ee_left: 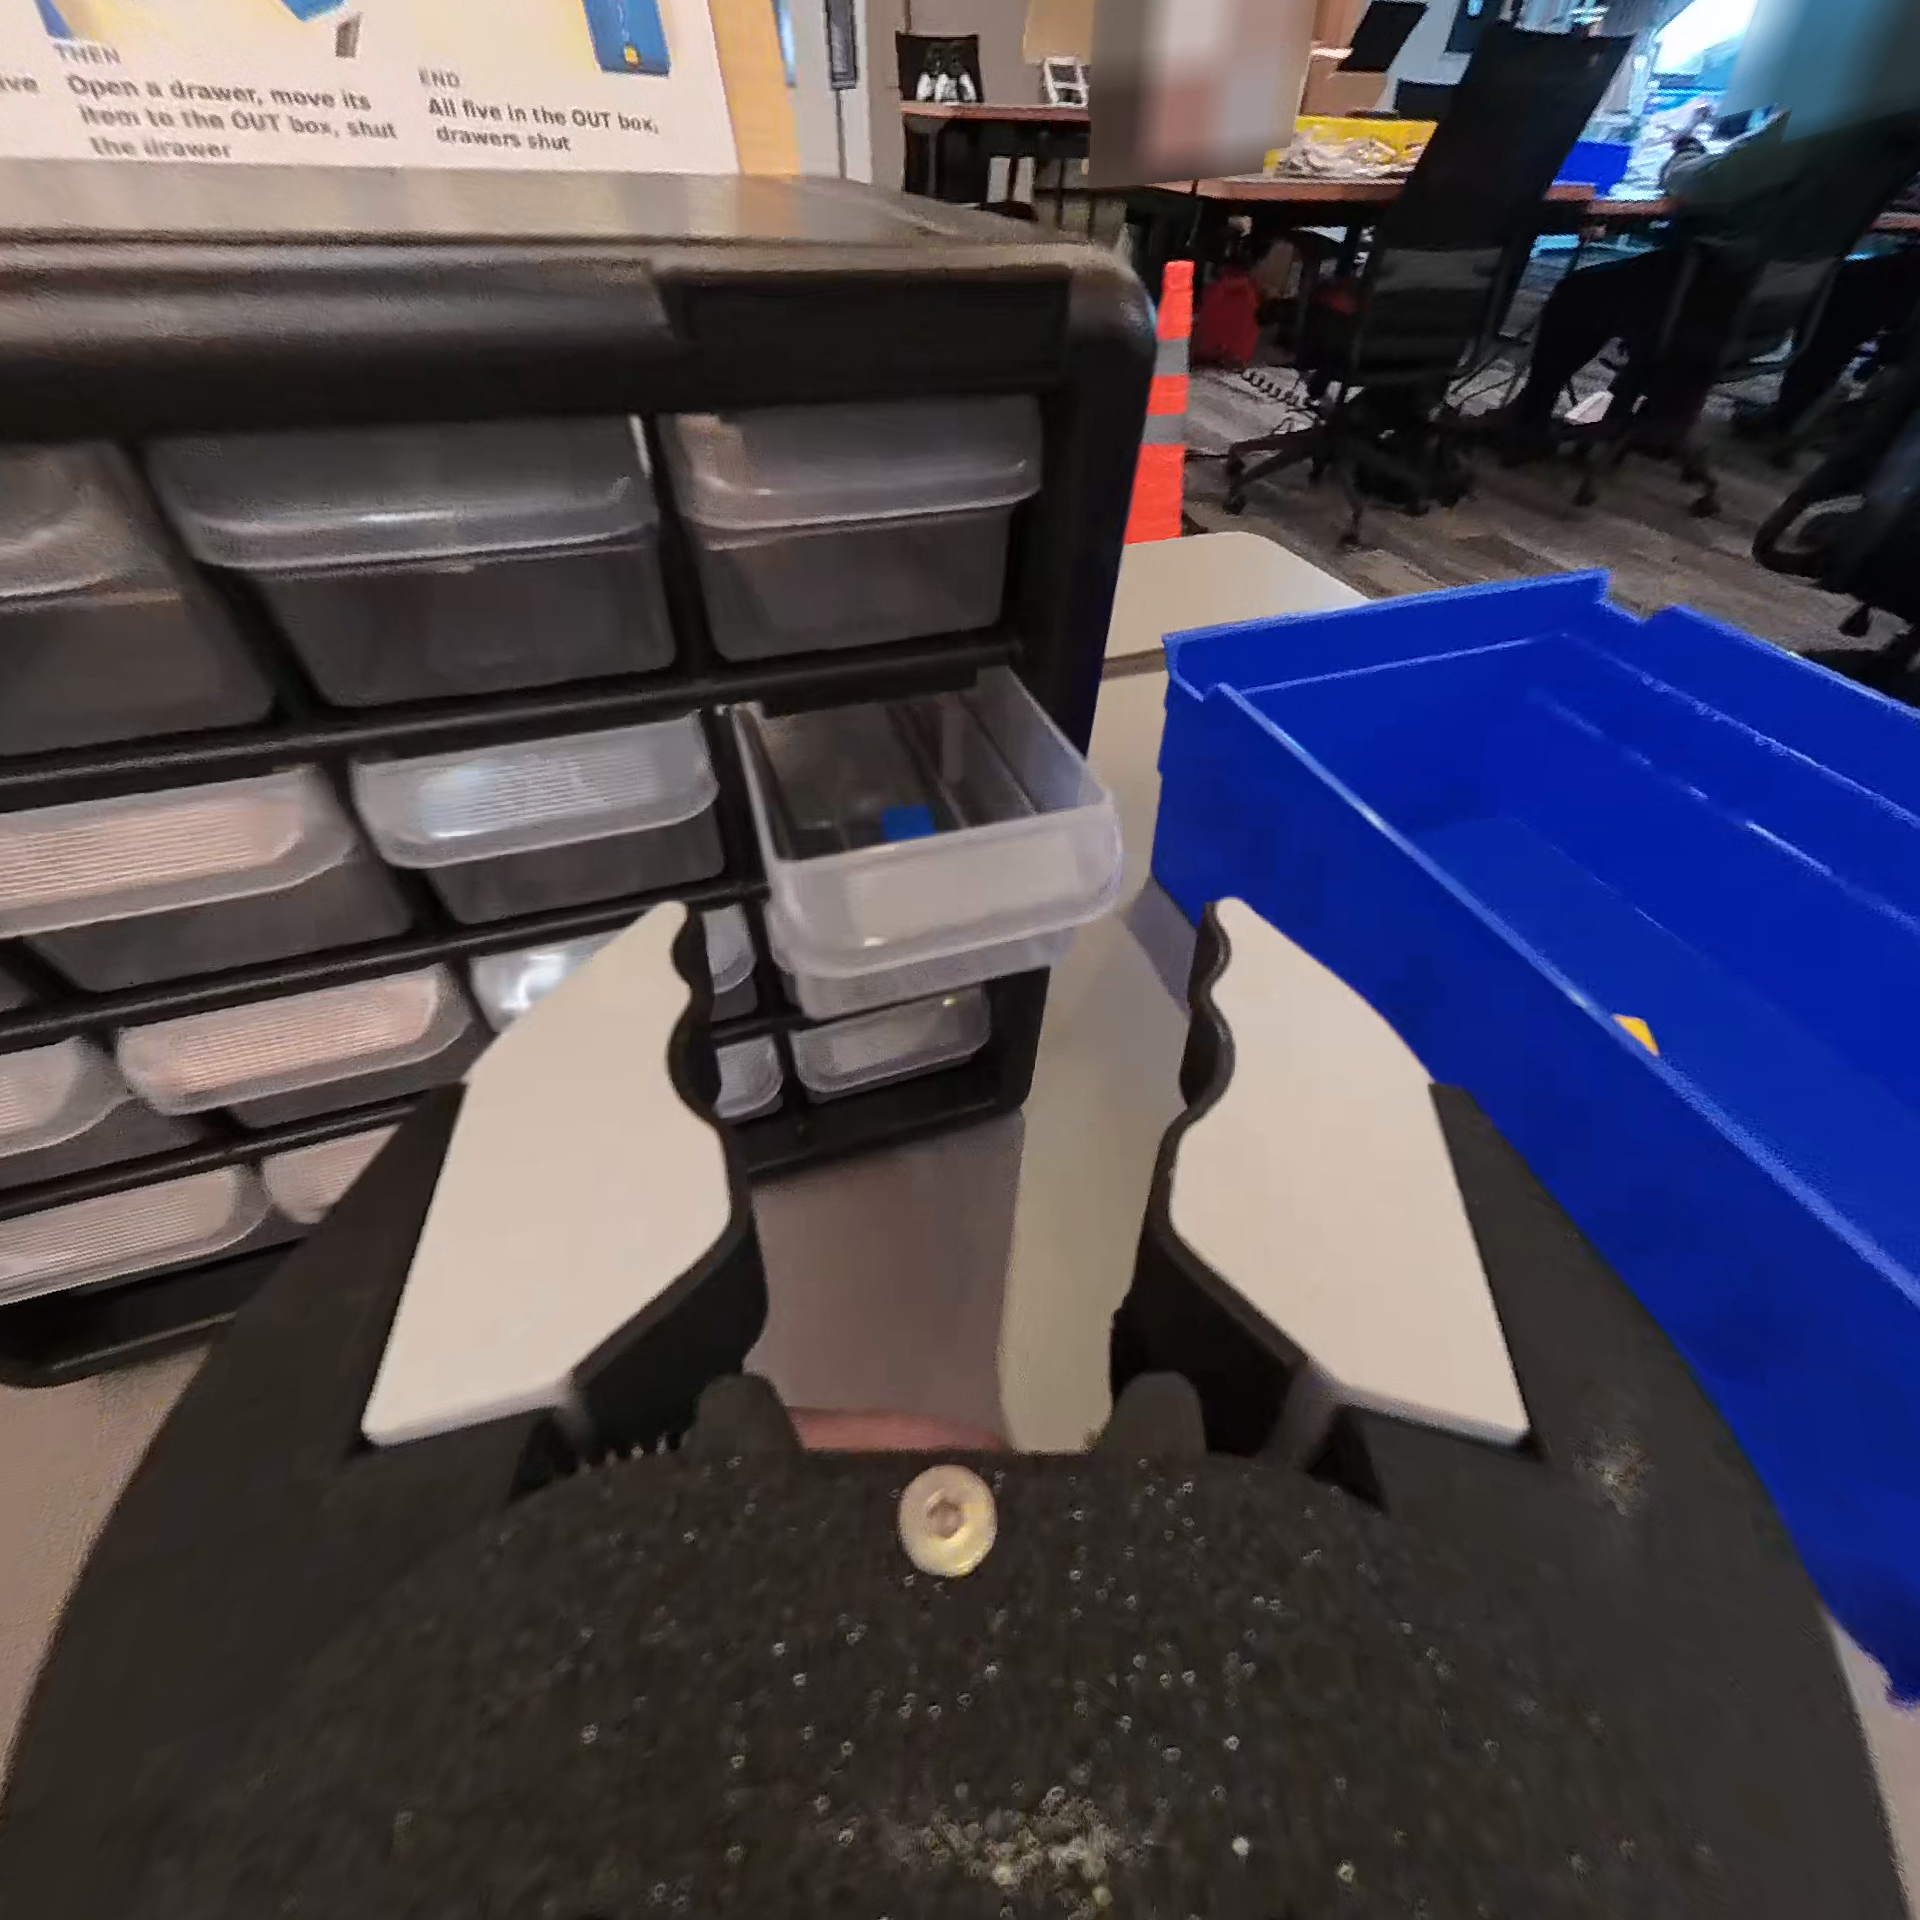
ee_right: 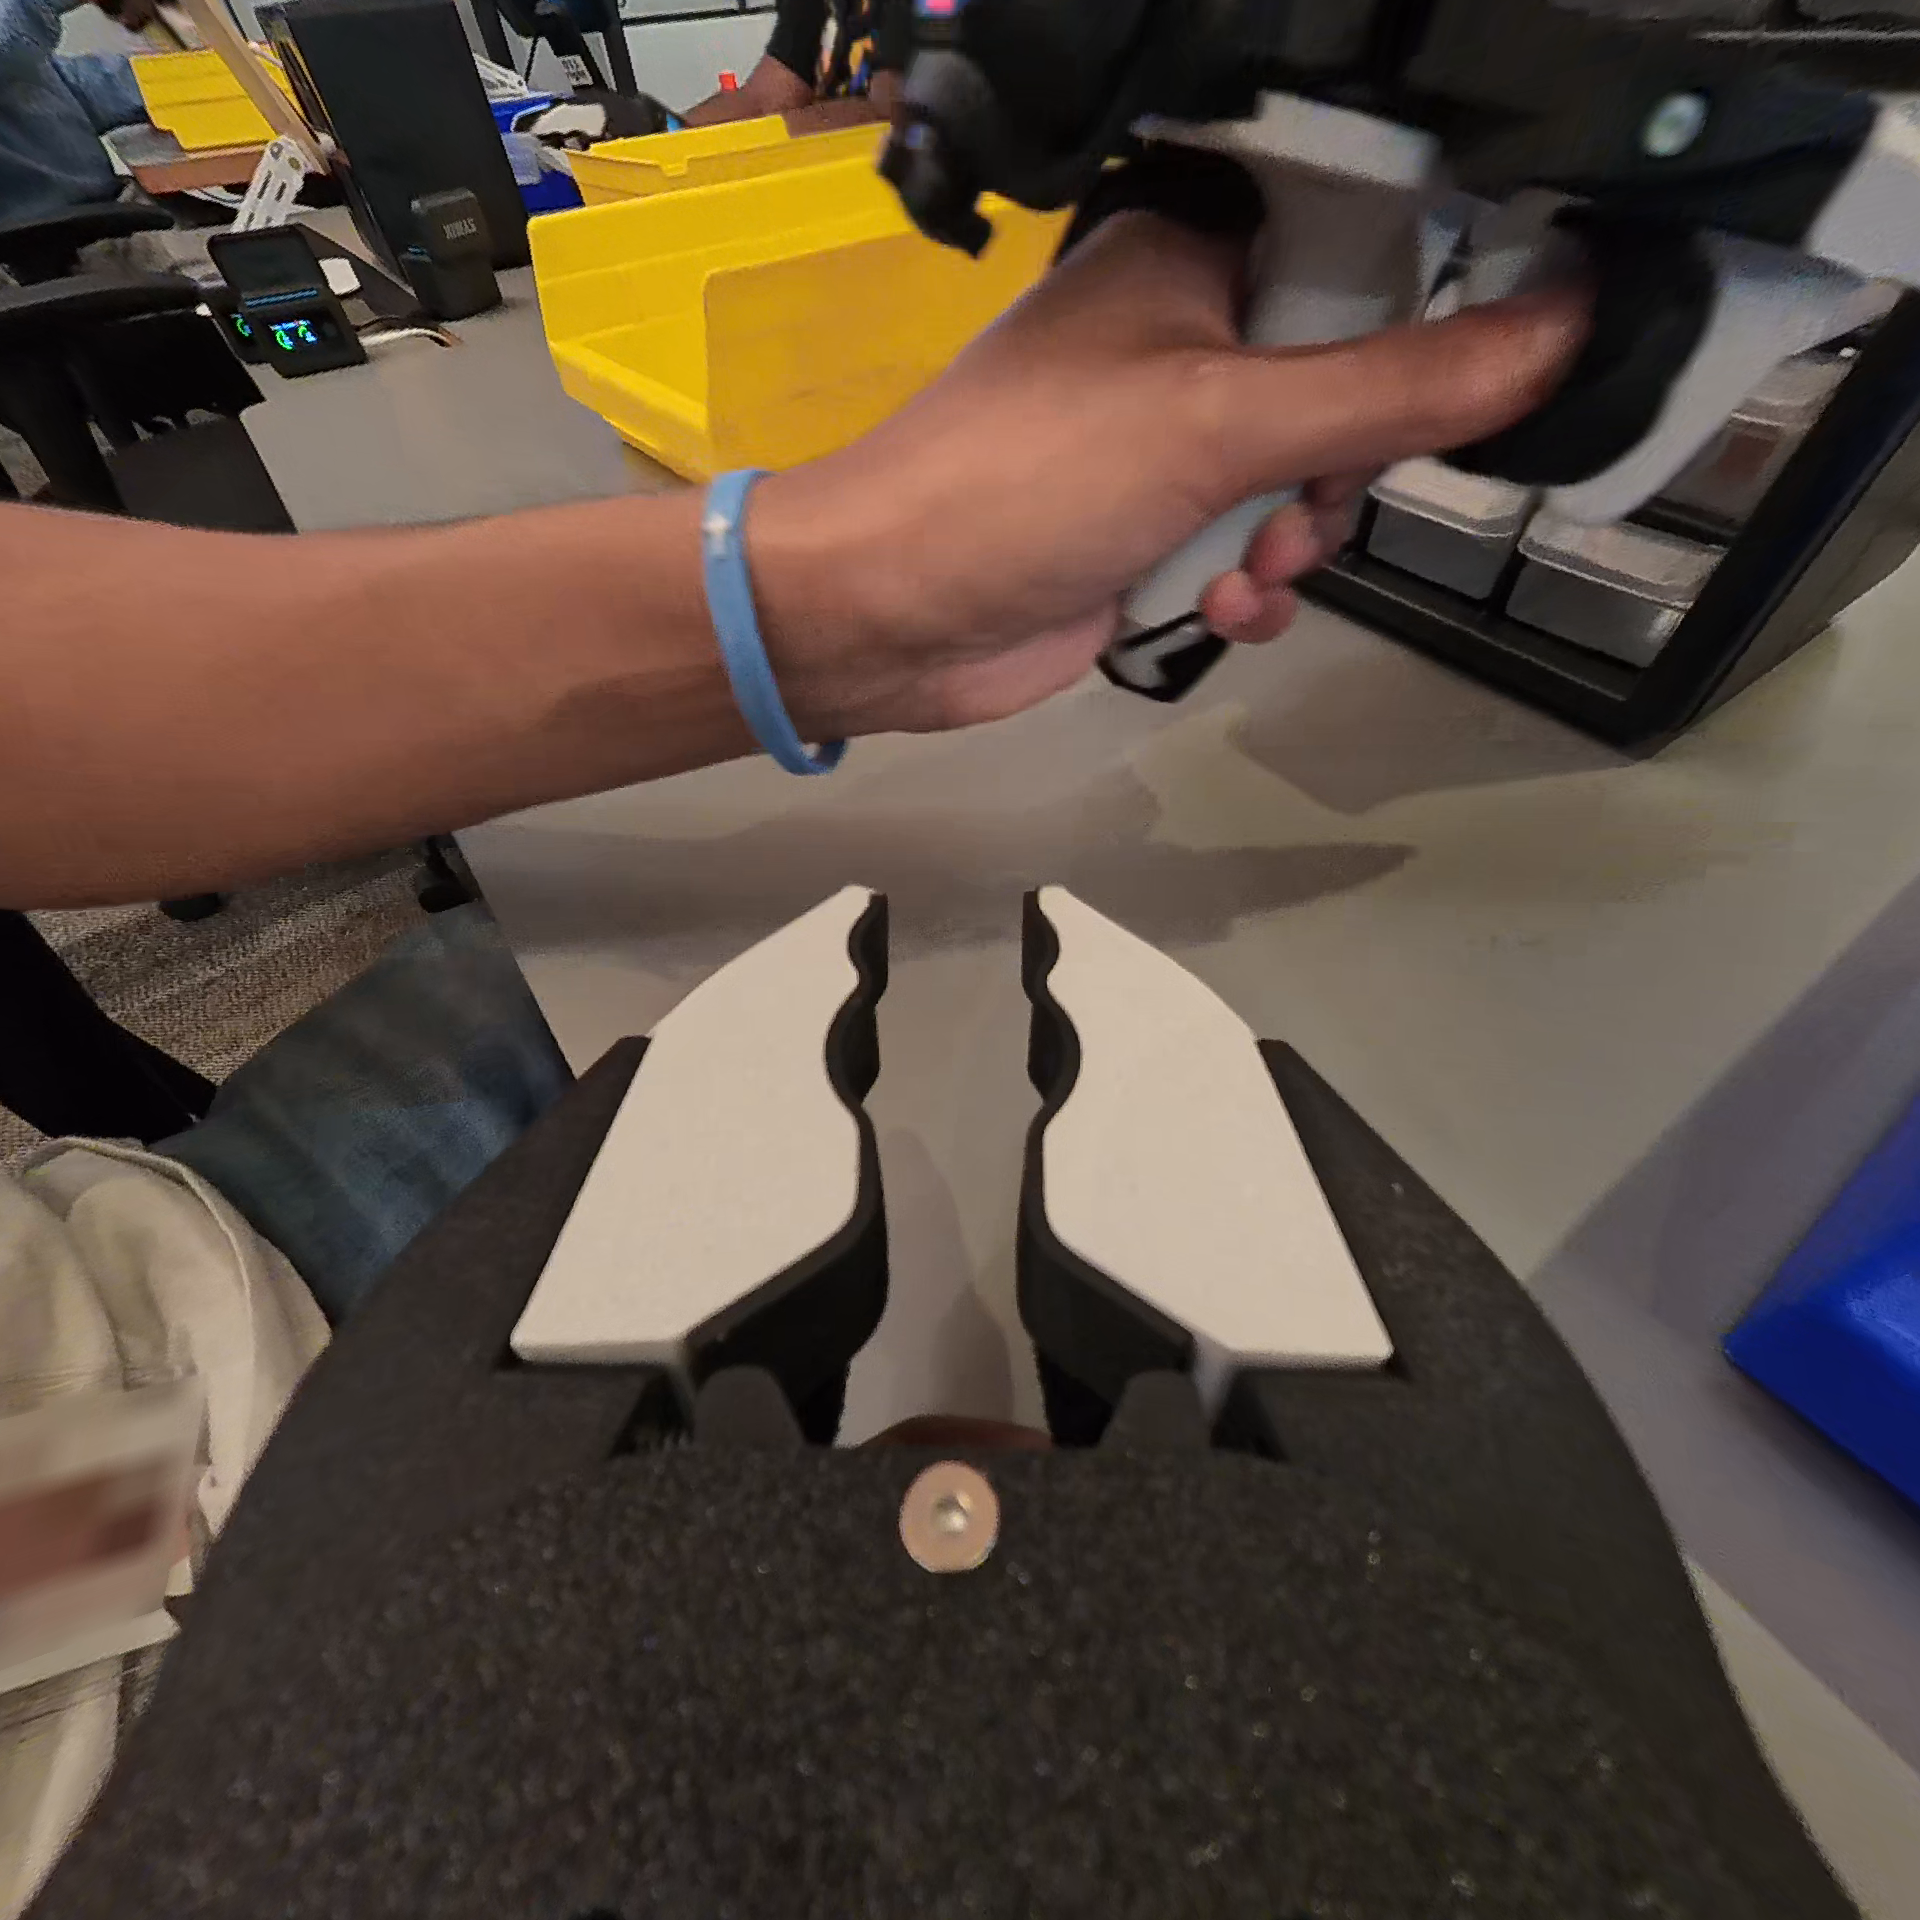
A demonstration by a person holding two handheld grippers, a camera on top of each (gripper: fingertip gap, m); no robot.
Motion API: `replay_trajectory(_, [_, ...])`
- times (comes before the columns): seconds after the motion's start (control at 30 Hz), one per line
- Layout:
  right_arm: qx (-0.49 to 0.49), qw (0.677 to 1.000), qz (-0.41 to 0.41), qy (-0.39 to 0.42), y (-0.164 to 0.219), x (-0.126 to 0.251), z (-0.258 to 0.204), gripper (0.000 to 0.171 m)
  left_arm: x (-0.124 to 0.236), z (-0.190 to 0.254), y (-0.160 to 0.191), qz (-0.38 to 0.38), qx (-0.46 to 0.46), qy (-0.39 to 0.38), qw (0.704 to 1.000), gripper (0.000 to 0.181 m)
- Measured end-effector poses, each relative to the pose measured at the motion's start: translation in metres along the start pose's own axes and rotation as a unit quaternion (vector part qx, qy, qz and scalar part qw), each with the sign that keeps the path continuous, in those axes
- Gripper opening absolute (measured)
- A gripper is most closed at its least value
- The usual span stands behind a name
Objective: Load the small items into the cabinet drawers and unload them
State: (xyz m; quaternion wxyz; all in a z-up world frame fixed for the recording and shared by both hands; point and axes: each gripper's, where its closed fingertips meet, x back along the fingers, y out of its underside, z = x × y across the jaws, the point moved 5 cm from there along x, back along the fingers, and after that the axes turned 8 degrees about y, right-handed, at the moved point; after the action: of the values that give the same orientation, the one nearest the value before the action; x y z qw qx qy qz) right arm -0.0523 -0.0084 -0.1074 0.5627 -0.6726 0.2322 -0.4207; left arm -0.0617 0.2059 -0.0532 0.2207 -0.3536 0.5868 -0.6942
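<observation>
1. Plainly, the left gripper hangs released, its jaws spread wide with nothing between them, just below the 1 pulled-out clear drawer at the right edge of the black cabinet.
2. A small blue item lies inside that drawer; the blue bin beside the cabinet looks bare apart from a yellow tag.
3. The right gripper hovers over the desk, nearly closed yet holding nothing, a narrow gap left.
4. Risk, as I judge it: the wide fingers may snag the drawer's lip or walls and tip it out, or nudge the item further back.
5. The desk is pale grey and smooth; yellow bins sit further along it, with office chairs and an orange cone behind.
</observation>
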Motion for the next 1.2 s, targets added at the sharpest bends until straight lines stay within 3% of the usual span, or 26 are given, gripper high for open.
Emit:
replay_trajectory(0.23, [-0.044,0.998,0.035,0.001,-0.016,0.018,0.007,0.024,-0.023,-0.003,0.002,0.021,0.032,-0.055,0.998,0.068])
replay_trajectory(0.37, [-0.005,1.0,0.029,0.002,-0.063,0.042,0.029,0.025,-0.009,0.004,0.007,0.045,0.035,-0.054,0.997,0.068])
replay_trajectory(0.5, [0.079,0.993,-0.089,0.021,-0.11,0.039,0.075,0.026,0.008,0.017,0.015,0.058,0.029,-0.058,0.996,0.068])
replay_trajectory(0.63, [0.153,0.975,-0.161,0.003,-0.159,-0.012,0.116,0.025,0.02,0.023,0.025,0.062,0.017,-0.056,0.996,0.068])
replay_trajectory(0.87, [0.291,0.877,-0.372,-0.084,-0.161,-0.12,0.126,0.026,0.03,0.02,0.031,0.068,0.003,-0.038,0.997,0.068])
replay_trajectory(1.03, [0.345,0.798,-0.486,-0.087,-0.141,-0.15,0.125,0.022,0.031,0.02,0.031,0.067,0.007,-0.035,0.997,0.068])
replay_trajectory(1.2, [0.348,0.747,-0.561,-0.079,-0.126,-0.163,0.127,0.02,0.032,0.019,0.031,0.066,0.012,-0.032,0.997,0.068])
